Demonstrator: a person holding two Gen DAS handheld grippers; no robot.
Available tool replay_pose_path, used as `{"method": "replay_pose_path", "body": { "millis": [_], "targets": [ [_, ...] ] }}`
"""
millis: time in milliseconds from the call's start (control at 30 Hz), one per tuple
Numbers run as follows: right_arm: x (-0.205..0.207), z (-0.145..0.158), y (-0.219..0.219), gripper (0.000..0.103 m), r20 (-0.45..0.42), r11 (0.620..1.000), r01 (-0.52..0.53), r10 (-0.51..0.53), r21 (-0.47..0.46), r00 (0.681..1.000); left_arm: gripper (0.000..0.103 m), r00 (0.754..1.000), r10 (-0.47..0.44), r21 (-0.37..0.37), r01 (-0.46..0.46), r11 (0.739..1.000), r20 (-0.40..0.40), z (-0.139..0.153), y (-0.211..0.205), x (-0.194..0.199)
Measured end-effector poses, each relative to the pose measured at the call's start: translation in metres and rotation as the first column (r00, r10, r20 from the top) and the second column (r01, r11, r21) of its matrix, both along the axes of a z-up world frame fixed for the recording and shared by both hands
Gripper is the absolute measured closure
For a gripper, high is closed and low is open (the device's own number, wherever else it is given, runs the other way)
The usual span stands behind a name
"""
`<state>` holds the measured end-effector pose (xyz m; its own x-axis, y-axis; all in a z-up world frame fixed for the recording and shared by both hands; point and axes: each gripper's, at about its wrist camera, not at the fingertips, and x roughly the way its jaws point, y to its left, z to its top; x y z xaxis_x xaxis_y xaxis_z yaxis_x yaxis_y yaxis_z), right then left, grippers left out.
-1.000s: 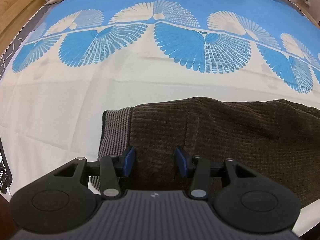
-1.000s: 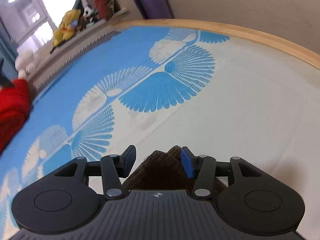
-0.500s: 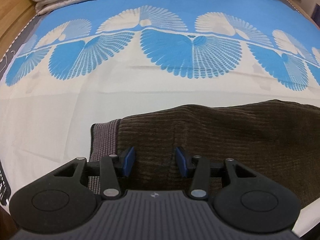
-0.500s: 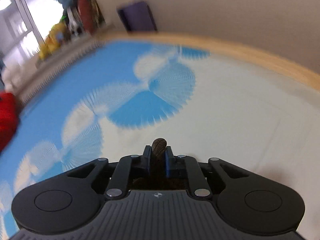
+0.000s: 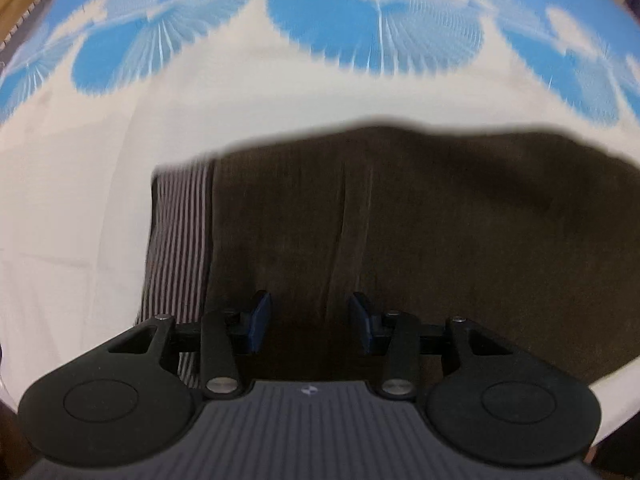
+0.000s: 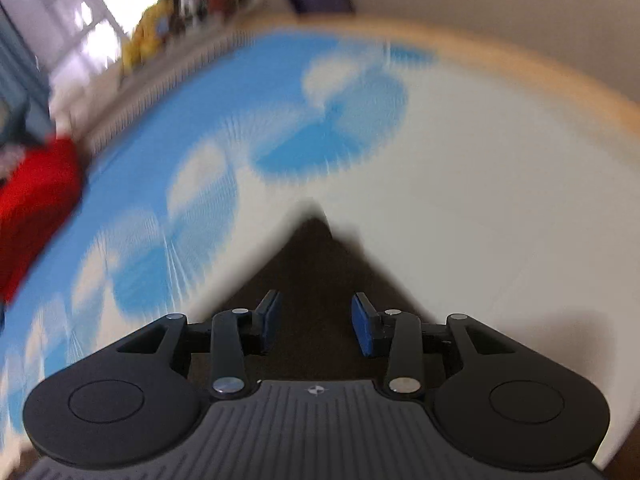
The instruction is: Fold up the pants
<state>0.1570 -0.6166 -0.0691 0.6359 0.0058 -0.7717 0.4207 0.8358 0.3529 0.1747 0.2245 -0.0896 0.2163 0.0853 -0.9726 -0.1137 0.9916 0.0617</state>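
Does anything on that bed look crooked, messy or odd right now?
Nothing stands out. The brown pants lie flat on the blue-and-white bedspread, striped waistband at one end. Both views are motion-blurred, so small wrinkles are hard to judge.

Dark brown corduroy pants, striped waistband lining at left, lying flat on bedspread

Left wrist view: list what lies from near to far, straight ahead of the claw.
Open left claw → dark brown corduroy pants → plain white part of the bedspread → blurred blue fan-shaped print on that bedspread.
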Motion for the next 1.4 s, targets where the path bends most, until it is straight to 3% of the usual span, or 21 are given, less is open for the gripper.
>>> {"method": "replay_pose_path", "body": {
  "millis": [67, 100, 167, 233, 300, 333, 367, 433, 533, 600, 667, 767, 900, 1033, 1100, 1200, 1300, 1367, 1400],
  "targets": [
    [-0.008, -0.025, -0.003, 0.063, -0.178, 0.999, -0.011, 0.004, -0.037, 0.984, 0.054, 1.000, -0.019, 0.012, 0.019, 1.000, 0.013, 0.005, -0.002, -0.003],
    [-0.015, -0.034, -0.006, 0.075, -0.231, 0.999, -0.013, 0.004, -0.037, 0.973, 0.054, 1.000, -0.013, 0.008, 0.013, 1.000, 0.026, 0.009, -0.002, -0.005],
    [-0.027, -0.027, -0.011, 0.078, -0.190, 0.999, 0.018, -0.023, -0.027, 0.981, 0.054, 0.996, -0.005, -0.037, 0.009, 0.999, 0.091, 0.020, -0.002, -0.011],
    [-0.037, -0.010, -0.009, 0.070, -0.129, 0.997, 0.063, -0.067, -0.034, 0.989, 0.054, 0.990, -0.036, -0.085, 0.048, 0.995, 0.140, 0.027, -0.005, -0.018],
    [-0.043, -0.004, -0.003, 0.065, -0.098, 0.998, 0.040, -0.044, -0.039, 0.994, 0.053, 0.992, -0.090, -0.096, 0.099, 0.990, 0.087, 0.016, -0.009, -0.024],
    [-0.045, -0.006, 0.001, 0.060, -0.120, 0.999, 0.023, -0.028, -0.045, 0.992, 0.053, 0.992, -0.129, -0.074, 0.128, 0.989, -0.003, 0.000, -0.013, -0.029],
    [-0.046, -0.014, 0.004, 0.060, -0.186, 0.998, 0.008, -0.018, -0.056, 0.982, 0.052, 0.984, -0.172, -0.039, 0.171, 0.985, -0.037, -0.009, -0.017, -0.035],
    [-0.048, -0.029, 0.005, 0.060, -0.289, 0.997, -0.005, -0.017, -0.075, 0.957, 0.052, 0.972, -0.237, -0.007, 0.237, 0.972, 0.003, -0.001, -0.024, -0.043],
    [-0.054, -0.017, 0.005, 0.060, -0.228, 0.995, 0.054, -0.070, -0.078, 0.971, 0.052, 0.988, -0.081, -0.126, 0.098, 0.987, 0.131, 0.025, 0.007, -0.050],
    [-0.065, -0.007, 0.004, 0.060, -0.177, 0.993, 0.106, -0.112, -0.043, 0.978, 0.050, 0.976, 0.027, -0.173, 0.011, 0.985, 0.215, 0.041, 0.031, -0.056],
    [-0.069, -0.004, 0.001, 0.059, -0.148, 0.989, 0.146, -0.146, -0.011, 0.978, 0.049, 0.962, 0.113, -0.172, -0.071, 0.982, 0.249, 0.047, 0.049, -0.062],
    [-0.076, -0.008, -0.004, 0.059, -0.174, 0.975, 0.219, -0.212, 0.024, 0.962, 0.049, 0.952, 0.191, -0.190, -0.147, 0.971, 0.241, 0.046, 0.068, -0.066],
    [-0.088, -0.014, -0.014, 0.059, -0.193, 0.946, 0.312, -0.292, 0.085, 0.937, 0.049, 0.944, 0.220, -0.185, -0.177, 0.967, 0.246, 0.044, 0.075, -0.065],
    [-0.083, -0.022, -0.016, 0.059, -0.208, 0.938, 0.338, -0.317, 0.074, 0.925, 0.049, 0.928, 0.277, -0.153, -0.244, 0.958, 0.249, 0.041, 0.088, -0.061],
    [-0.083, -0.025, -0.017, 0.059, -0.209, 0.942, 0.327, -0.306, 0.079, 0.929, 0.048, 0.937, 0.264, -0.154, -0.233, 0.960, 0.228, 0.035, 0.090, -0.057],
    [-0.082, -0.026, -0.018, 0.059, -0.207, 0.946, 0.316, -0.296, 0.070, 0.933, 0.046, 0.960, 0.208, -0.076, -0.197, 0.978, 0.187, 0.025, 0.081, -0.052],
    [-0.076, -0.031, -0.017, 0.059, -0.226, 0.949, 0.311, -0.291, 0.058, 0.930, 0.046, 0.969, 0.183, -0.050, -0.178, 0.983, 0.166, 0.018, 0.077, -0.050],
    [-0.073, -0.033, -0.015, 0.062, -0.235, 0.949, 0.312, -0.293, 0.045, 0.927, 0.050, 0.973, 0.165, -0.029, -0.163, 0.986, 0.161, 0.014, 0.075, -0.050],
    [-0.071, -0.033, -0.014, 0.076, -0.238, 0.951, 0.309, -0.294, 0.027, 0.926, 0.055, 0.974, 0.159, -0.016, -0.158, 0.987, 0.162, 0.014, 0.074, -0.051]
  ]
}}
